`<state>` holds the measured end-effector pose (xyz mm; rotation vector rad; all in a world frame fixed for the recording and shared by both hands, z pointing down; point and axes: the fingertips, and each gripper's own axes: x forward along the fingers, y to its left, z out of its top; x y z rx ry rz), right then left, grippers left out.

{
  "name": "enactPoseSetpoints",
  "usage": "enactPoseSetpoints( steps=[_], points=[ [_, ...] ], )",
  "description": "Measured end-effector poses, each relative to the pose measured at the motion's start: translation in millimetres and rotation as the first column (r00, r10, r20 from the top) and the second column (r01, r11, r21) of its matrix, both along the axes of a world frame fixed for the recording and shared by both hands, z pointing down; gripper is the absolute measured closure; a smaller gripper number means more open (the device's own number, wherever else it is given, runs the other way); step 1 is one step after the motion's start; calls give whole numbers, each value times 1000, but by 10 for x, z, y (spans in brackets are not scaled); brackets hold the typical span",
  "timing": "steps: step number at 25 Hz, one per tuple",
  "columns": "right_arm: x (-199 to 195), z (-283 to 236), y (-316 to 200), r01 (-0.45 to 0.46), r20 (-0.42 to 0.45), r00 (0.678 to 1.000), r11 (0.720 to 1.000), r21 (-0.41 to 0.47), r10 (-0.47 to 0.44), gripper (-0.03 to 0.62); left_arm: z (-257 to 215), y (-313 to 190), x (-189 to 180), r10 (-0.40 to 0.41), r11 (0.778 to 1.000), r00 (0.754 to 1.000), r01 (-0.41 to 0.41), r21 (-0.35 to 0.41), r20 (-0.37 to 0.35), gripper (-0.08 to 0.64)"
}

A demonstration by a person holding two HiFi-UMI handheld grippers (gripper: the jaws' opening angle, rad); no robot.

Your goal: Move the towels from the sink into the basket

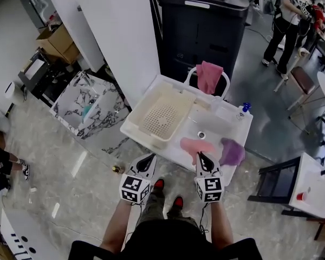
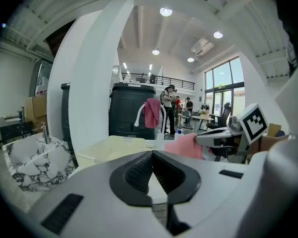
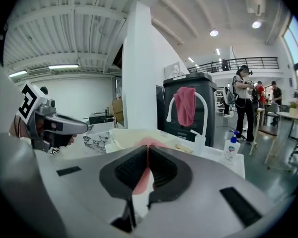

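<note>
A white sink [image 1: 227, 124] holds a cream perforated basket [image 1: 161, 115] in its left half. My right gripper [image 1: 200, 155] is shut on a light pink towel [image 1: 195, 145], which hangs above the sink's front; in the right gripper view the pink cloth [image 3: 143, 181] shows between the closed pads. A purple towel [image 1: 233, 151] lies on the sink's front right corner. A darker pink towel [image 1: 209, 76] hangs over the faucet. My left gripper [image 1: 149, 157] is shut and holds nothing, at the sink's front edge below the basket. From the left gripper view the held towel [image 2: 186, 145] shows to the right.
A tall black cabinet [image 1: 206, 26] stands behind the sink, a white column [image 1: 119, 37] to its left. A soap bottle [image 1: 245, 108] sits on the sink's right rim. A marble basin unit [image 1: 86, 104] is at left, a black chair [image 1: 273, 180] at right. People stand at back right.
</note>
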<state>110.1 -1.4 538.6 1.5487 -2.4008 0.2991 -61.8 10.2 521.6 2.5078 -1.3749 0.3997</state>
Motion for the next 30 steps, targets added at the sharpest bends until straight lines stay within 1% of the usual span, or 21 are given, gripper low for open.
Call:
enactPoseSetpoints(
  steps=[8,16,20,30],
  points=[
    [-231,-289,-376,-8,6,1000,998,67,7,555,-161,-462,-150,21,999,1000,-21,29,-8,555],
    [-494,-441,-798,8,7,1000,995,96,-9,555,-282,-910,-352,26,998,999,-24,57,-26,555],
    [-635,-420,-982,19,-3,1000,996,85,-19,555,-275,-1083,-479,16,998,999,-14,55,-37,555],
    [-985,-208,-1384,61,-14,998,997,37,-61,555,-108,-1397,-748,-14,1000,998,15,18,-58,555]
  ],
)
